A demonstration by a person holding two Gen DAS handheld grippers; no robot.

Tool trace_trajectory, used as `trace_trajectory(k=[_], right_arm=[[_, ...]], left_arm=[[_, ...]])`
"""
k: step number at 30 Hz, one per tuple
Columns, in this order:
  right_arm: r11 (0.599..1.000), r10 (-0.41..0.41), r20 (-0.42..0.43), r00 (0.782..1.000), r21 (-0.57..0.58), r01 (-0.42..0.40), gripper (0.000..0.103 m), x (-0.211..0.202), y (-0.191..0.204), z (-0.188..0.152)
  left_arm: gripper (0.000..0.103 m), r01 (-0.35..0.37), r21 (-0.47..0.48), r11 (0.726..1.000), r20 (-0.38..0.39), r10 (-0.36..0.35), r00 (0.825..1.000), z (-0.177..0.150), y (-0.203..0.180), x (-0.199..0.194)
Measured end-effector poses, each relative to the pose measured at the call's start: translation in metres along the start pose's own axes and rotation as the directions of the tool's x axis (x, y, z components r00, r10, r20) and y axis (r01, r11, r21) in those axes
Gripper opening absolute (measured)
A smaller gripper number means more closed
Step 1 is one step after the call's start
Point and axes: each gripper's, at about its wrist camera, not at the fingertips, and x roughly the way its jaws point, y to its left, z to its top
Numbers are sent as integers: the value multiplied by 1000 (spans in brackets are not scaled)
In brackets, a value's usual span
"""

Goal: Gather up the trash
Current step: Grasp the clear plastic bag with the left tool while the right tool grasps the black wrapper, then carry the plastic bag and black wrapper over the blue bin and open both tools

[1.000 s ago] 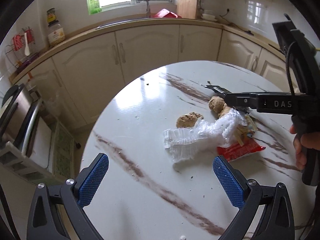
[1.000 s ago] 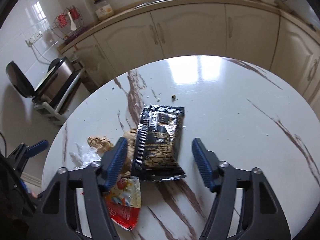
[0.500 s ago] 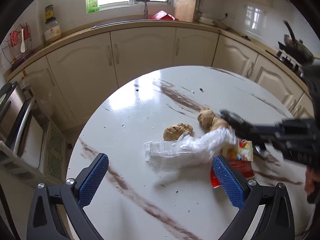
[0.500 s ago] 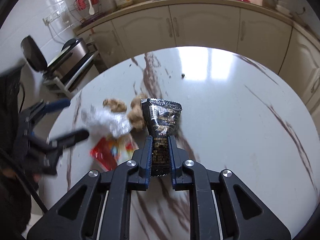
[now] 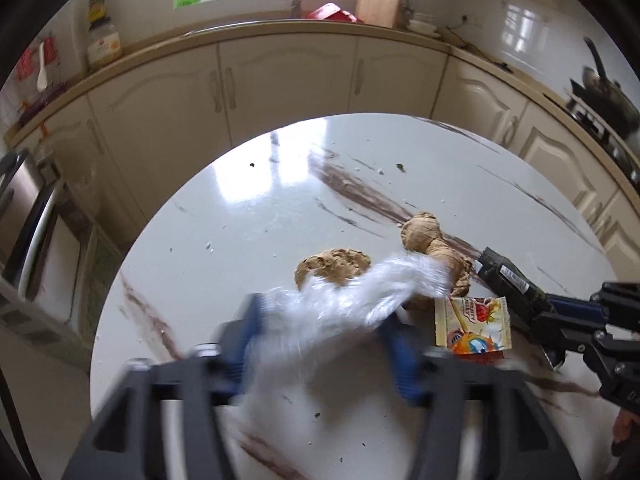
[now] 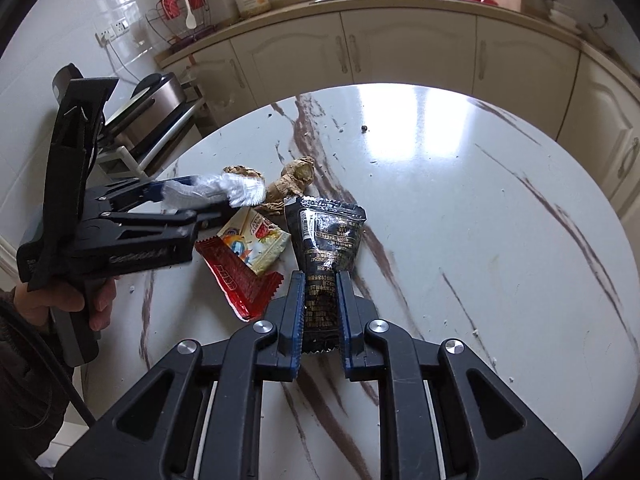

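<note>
My right gripper (image 6: 320,300) is shut on a black snack packet (image 6: 326,232) and holds it just above the round marble table (image 6: 460,220); gripper and packet (image 5: 508,280) show in the left wrist view too. My left gripper (image 5: 324,328) is blurred and closing around a clear crinkled plastic wrapper (image 5: 352,300), also seen in the right wrist view (image 6: 216,190). A red and yellow sachet (image 6: 244,256) lies flat between the two grippers. Two ginger pieces (image 5: 424,236) (image 5: 332,264) lie just beyond the wrapper.
Small dark crumbs (image 6: 364,128) dot the table's far side. Cream kitchen cabinets (image 6: 408,48) curve behind the table. A metal appliance on a rack (image 6: 160,100) stands on the floor to the left.
My left gripper has moved in and narrowed around the plastic wrapper, which was lying ahead of its open fingers. My right gripper closed on the black packet and lifted it slightly.
</note>
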Motion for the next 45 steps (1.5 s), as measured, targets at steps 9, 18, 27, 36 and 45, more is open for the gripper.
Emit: trace_trajectory(k=[9, 18, 27, 36, 45], right_arm=[[1000, -4, 49, 999, -8, 4, 14, -16, 15, -6], [1000, 5, 143, 990, -18, -3, 14, -76, 53, -14], [988, 100, 206, 973, -140, -72, 14, -115, 160, -29], [937, 277, 156, 948, -260, -231, 14, -82, 290, -46], [894, 373, 10, 928, -271, -356, 14, 12, 384, -71]], left_arm=[[21, 82, 38, 996, 61, -84, 995, -14, -1, -39], [21, 137, 47, 989, 194, -144, 970, -59, 7, -130], [21, 86, -13, 996, 308, -78, 948, -156, 67, -229], [21, -51, -157, 986, 308, 97, 946, -290, 147, -298], [21, -152, -294, 944, 197, 215, 956, -384, 207, -319]])
